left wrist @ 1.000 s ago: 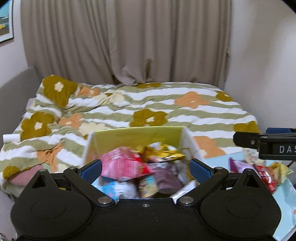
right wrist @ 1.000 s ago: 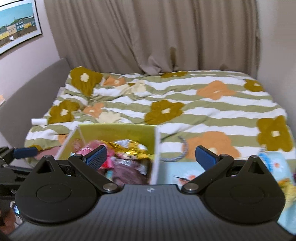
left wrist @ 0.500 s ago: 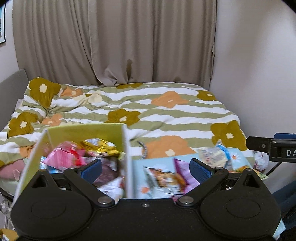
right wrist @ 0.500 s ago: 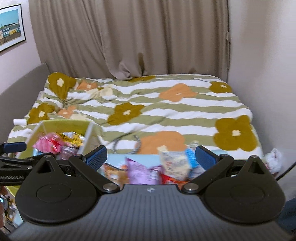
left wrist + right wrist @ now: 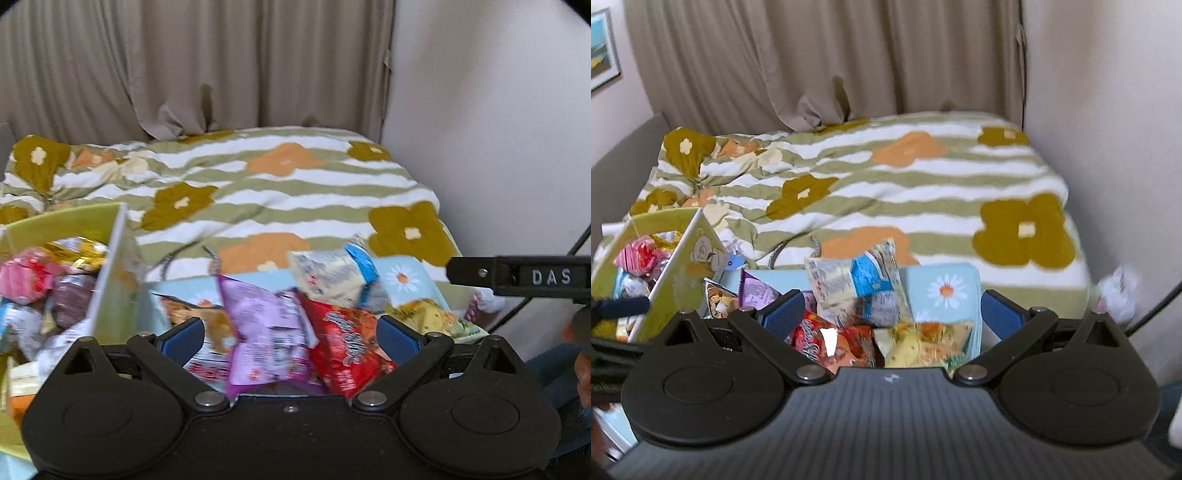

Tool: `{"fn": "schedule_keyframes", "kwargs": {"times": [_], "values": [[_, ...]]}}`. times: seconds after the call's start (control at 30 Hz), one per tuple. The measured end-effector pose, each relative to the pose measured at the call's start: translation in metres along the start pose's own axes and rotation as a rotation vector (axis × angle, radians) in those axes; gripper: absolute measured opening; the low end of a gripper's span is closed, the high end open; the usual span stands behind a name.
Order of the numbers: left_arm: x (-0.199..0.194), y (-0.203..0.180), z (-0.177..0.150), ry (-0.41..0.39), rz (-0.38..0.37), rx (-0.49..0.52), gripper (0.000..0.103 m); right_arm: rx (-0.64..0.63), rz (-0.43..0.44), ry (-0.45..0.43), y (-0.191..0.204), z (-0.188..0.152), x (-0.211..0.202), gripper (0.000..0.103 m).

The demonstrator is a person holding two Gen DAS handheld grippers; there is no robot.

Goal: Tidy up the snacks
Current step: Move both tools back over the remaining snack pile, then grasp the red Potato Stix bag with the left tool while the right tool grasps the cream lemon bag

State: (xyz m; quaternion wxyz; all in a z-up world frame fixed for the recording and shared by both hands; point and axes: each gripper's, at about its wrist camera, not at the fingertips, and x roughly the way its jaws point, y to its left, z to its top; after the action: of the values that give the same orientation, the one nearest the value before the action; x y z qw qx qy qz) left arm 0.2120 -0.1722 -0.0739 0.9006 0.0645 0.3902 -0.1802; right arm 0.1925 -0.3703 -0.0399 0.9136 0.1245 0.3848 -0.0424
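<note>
A: Left view?
B: My left gripper (image 5: 291,338) is wide open and empty, over the purple bag (image 5: 267,332) and red bag (image 5: 345,347) on the blue tray (image 5: 413,275). I'd take one bag by its crimped edge, then drop it in the green box (image 5: 74,221). The right gripper's (image 5: 517,278) finger reads "DAS".
A: Right view?
B: My right gripper (image 5: 892,314) is spread wide, holding nothing, above the yellow bag (image 5: 923,341). Pack print is too blurred to read.

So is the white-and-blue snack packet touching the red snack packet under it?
Touching. In the right wrist view the white-and-blue packet lies on the pile, its lower edge overlapping the red packet with no gap between them.
</note>
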Motion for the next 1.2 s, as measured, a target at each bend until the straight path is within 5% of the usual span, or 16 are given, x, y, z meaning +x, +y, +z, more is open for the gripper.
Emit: {"fn": "schedule_keyframes", "kwargs": {"times": [0.5,0.97,1.2], "values": [[0.093,-0.048,-0.016,0.139,-0.049,0.076,0.093,0.053,0.034,0.144,-0.037,-0.020,0.075,0.103],[0.115,-0.064,-0.028,0.180,-0.034,0.178,0.084,0.029,0.039,0.213,-0.038,-0.034,0.105,0.099],[0.112,-0.062,-0.029,0.193,-0.048,0.175,0.069,0.014,0.029,0.224,-0.034,-0.037,0.108,0.099]]}}
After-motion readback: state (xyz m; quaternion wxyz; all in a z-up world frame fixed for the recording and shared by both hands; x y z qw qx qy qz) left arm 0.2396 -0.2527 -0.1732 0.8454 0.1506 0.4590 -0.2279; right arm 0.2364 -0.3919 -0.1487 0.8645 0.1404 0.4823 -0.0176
